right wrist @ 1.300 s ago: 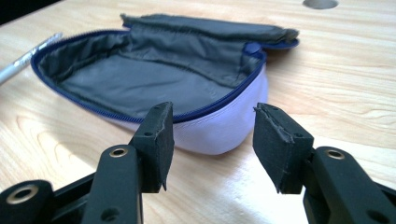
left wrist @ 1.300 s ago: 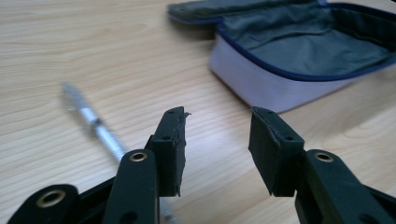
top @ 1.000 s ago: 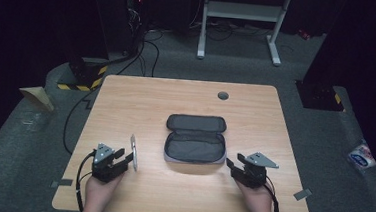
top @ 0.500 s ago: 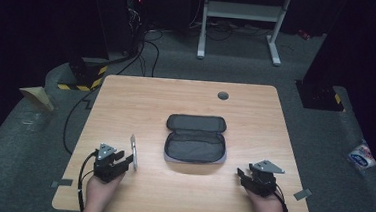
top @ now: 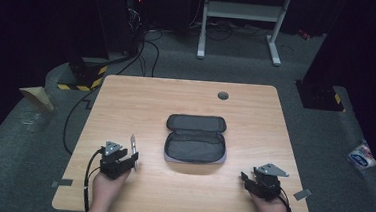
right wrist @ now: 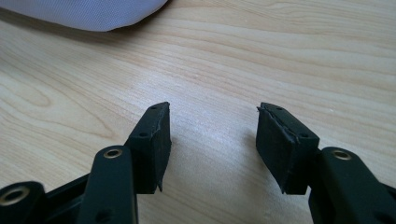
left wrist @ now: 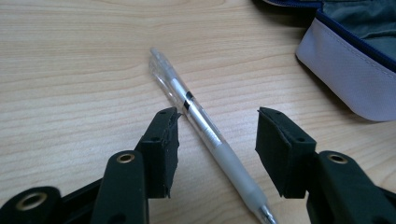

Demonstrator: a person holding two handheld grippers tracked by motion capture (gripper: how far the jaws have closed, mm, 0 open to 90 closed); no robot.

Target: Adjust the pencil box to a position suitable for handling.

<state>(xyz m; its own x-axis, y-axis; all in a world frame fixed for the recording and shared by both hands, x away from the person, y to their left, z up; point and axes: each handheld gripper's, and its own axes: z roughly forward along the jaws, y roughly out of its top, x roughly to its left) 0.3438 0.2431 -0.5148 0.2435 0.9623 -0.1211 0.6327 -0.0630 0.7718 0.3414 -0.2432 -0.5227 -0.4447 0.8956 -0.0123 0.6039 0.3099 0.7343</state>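
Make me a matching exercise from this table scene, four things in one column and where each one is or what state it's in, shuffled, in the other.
Things:
1. pen
2. pencil case
3. left gripper
4. right gripper

Places or states:
A. lies unzipped and open at the table's middle
B. jaws apart over bare wood, nothing between them
C. lies on the table, slanting between two jaws
D. jaws apart, one on each side of the pen, not pressing it

Pairs: 1-C, 2-A, 3-D, 4-B
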